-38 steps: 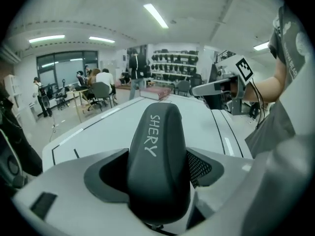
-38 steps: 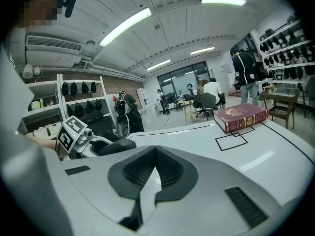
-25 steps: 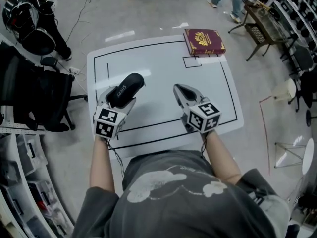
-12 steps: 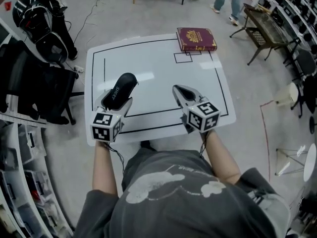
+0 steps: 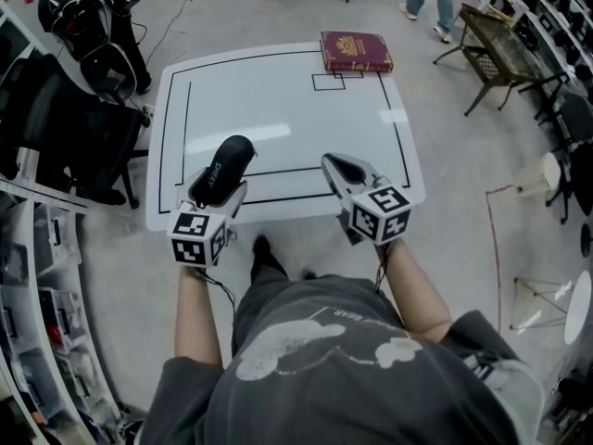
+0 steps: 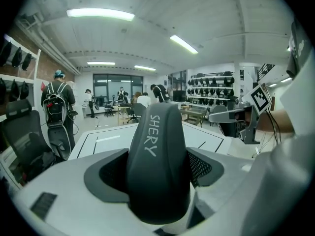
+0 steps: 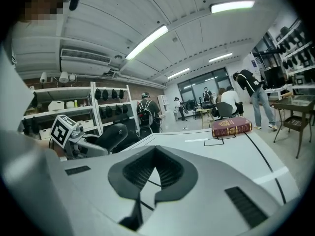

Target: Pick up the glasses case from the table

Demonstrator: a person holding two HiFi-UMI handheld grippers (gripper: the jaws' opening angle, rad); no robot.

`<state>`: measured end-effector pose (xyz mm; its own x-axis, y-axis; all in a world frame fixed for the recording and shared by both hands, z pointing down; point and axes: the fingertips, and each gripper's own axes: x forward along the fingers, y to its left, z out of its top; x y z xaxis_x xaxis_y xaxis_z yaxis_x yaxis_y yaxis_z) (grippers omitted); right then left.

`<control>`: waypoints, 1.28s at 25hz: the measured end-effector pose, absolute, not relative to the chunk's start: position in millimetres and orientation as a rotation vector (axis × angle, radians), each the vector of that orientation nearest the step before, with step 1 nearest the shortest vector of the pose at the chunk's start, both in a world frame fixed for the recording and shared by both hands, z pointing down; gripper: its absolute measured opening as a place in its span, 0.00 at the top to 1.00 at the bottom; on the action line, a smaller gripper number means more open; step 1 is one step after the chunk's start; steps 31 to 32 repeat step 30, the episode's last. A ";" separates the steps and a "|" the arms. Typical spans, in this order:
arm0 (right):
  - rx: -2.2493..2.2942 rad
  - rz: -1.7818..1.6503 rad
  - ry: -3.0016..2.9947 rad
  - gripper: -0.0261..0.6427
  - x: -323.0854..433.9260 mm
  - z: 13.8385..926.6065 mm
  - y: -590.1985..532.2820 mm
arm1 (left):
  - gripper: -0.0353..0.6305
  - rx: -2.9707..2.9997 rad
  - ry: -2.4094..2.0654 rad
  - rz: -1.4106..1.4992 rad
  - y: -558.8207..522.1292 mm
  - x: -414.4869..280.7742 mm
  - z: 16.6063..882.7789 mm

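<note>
Case (image 5: 222, 168) is pinched in our left hand-held gripper (image 5: 219, 191), up off the desk (image 5: 278, 109) near its front edge. Our right hand-held gripper (image 5: 334, 165) is pressed together and empty. We should squeeze firmly and lift slow and level.

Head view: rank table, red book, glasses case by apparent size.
1. White table
2. Red book and black glasses case: they look about alike. The case is nearer the camera, so I won't rank them.
</note>
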<state>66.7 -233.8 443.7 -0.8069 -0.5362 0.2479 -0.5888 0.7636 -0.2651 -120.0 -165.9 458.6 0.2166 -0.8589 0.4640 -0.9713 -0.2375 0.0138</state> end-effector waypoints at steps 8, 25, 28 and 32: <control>0.882 0.545 -2.813 0.96 101.1 451.2 -190.8 | 0.43 2.140 -1.726 0.565 -108.9 -80.9 473.5; 0.960 0.487 -2.724 0.96 100.9 471.2 -122.6 | 0.43 2.157 -1.631 0.502 -49.9 -63.9 497.3; 0.962 0.485 -2.724 0.96 87.2 466.4 -96.7 | 0.43 2.157 -1.620 0.490 -21.2 -75.4 495.4; 0.956 0.476 -2.729 0.96 76.6 463.4 -79.2 | 0.43 2.156 -1.619 0.487 -2.1 -84.8 495.1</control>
